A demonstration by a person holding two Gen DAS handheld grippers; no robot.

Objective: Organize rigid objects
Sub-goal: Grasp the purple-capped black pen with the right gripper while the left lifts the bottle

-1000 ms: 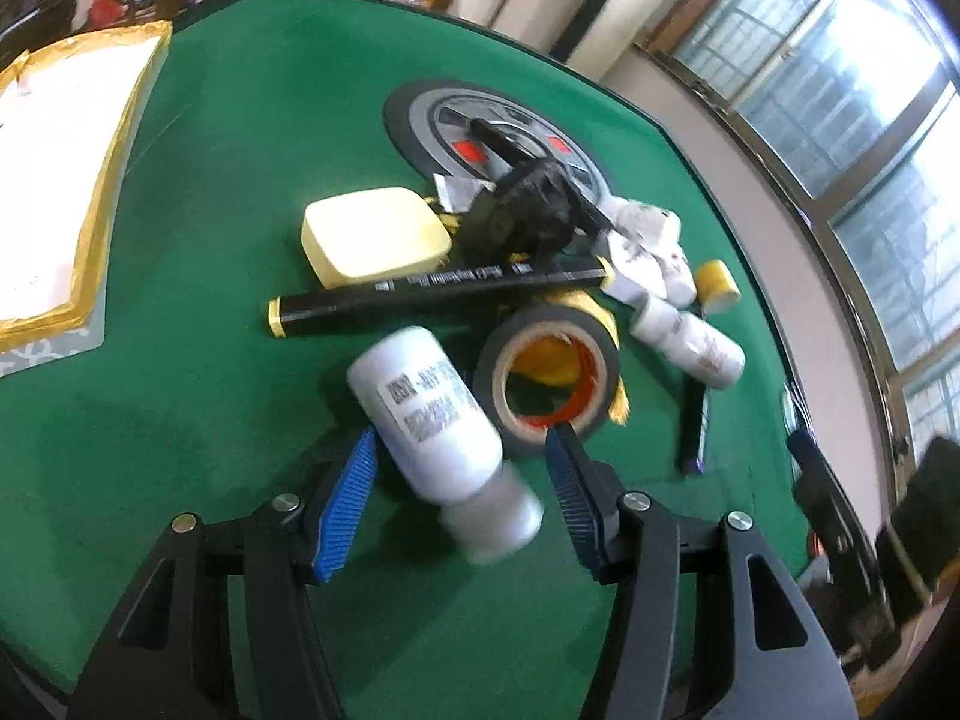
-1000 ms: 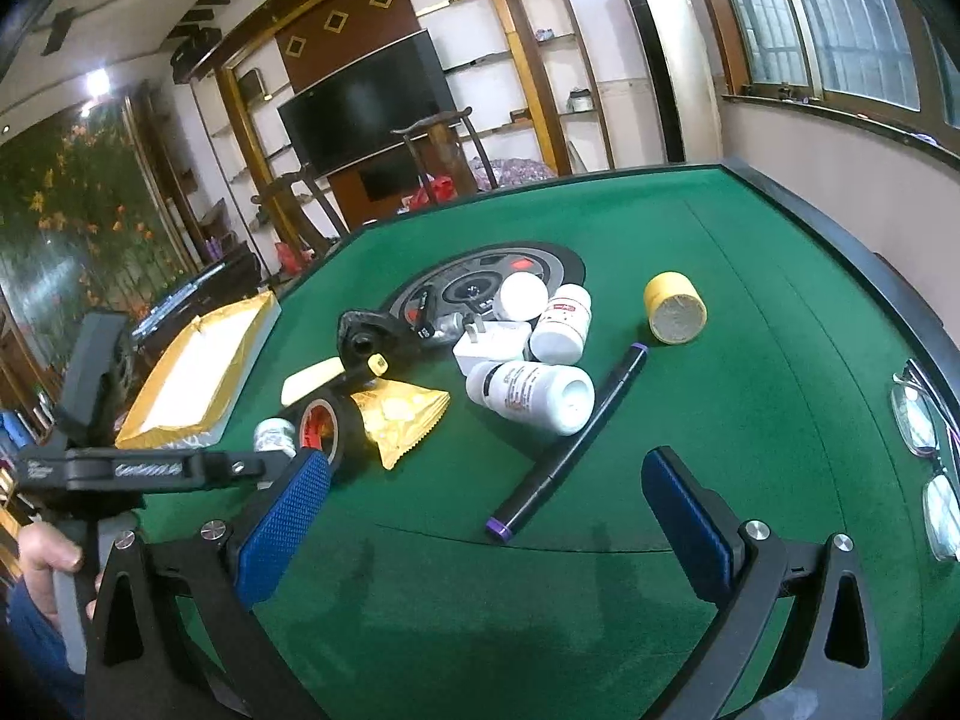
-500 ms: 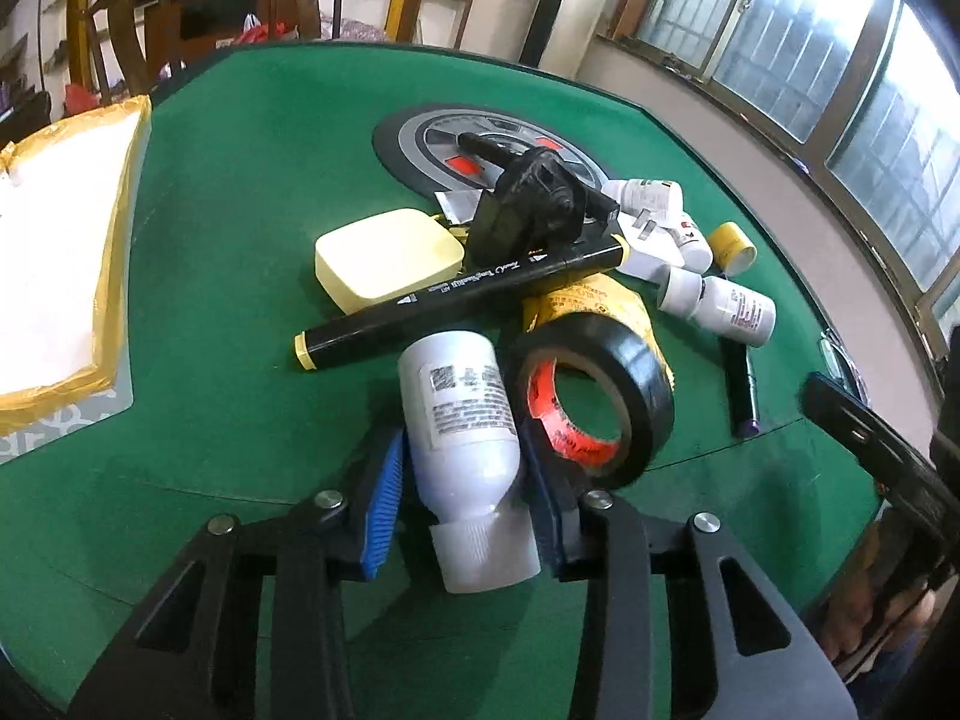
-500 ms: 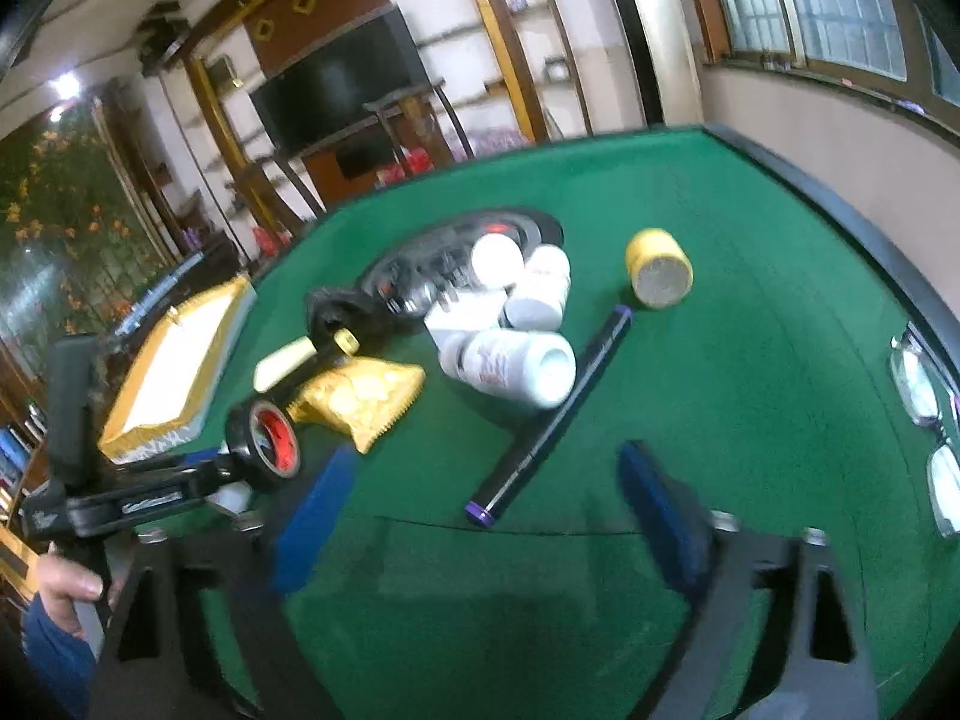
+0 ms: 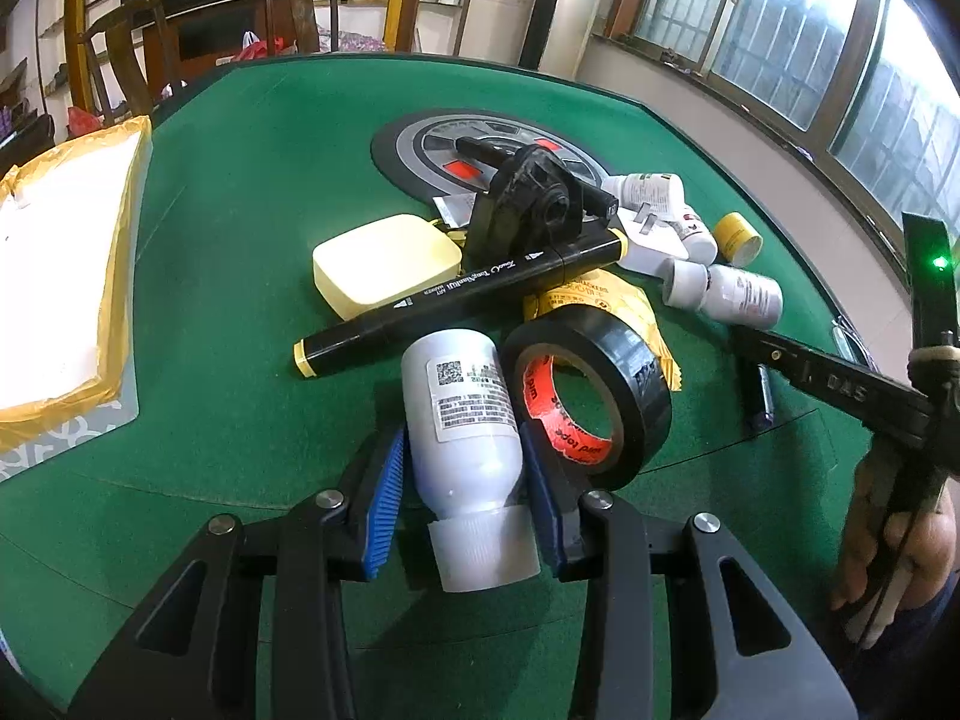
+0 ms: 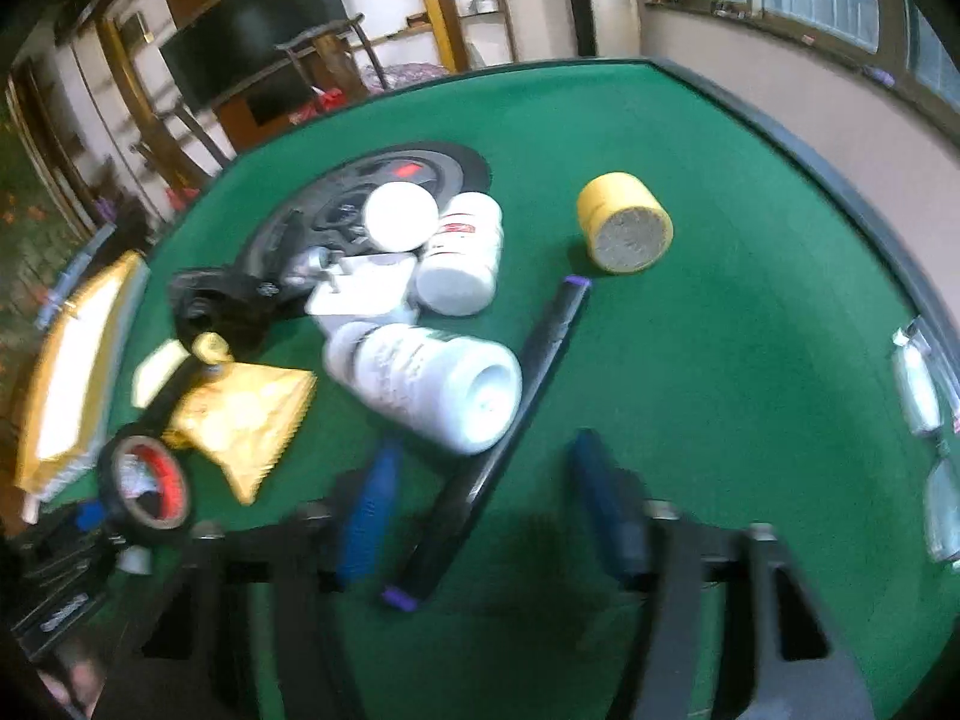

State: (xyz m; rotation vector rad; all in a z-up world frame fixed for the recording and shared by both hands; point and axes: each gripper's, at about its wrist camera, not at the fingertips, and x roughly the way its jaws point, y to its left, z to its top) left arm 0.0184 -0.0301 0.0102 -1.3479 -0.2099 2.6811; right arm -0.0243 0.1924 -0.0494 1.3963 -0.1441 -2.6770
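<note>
White bottle [image 5: 465, 420] lying on the green table [image 5: 240, 192], body clamped between the blue pads [image 5: 384, 498] of the left gripper [image 5: 462, 504], cap end back toward the camera, base pointing forward. Jaws closed on the bottle's lower body, contact on both sides.

Just ahead of the left jaw: black marker [image 5: 462, 294] lying crosswise, near the bottle's base, contact hard to tell. Beyond it, pale yellow box [image 5: 384, 258]. Just outside the right jaw: black tape roll [image 5: 591, 396] standing on edge, very near or against the bottle and the right pad.

To do this step well, probably: lift straight up before any sideways travel, so the tape roll is not dragged or tipped and the marker is not nudged. Keep squeeze firm, since smooth round plastic can slip or pivot. Hold level, with the weight mostly ahead of the pads.

Further right, right gripper [image 6: 489, 504] open, jaws straddling the near end of a purple-tipped pen [image 6: 510, 420] without touching it, view blurred. Ahead of its left jaw, second white bottle [image 6: 432, 384] lying against the pen. Well ahead of its right jaw, yellow cylinder [image 6: 624, 222] alone. Closing would go better centred on the pen, clear of that bottle.
</note>
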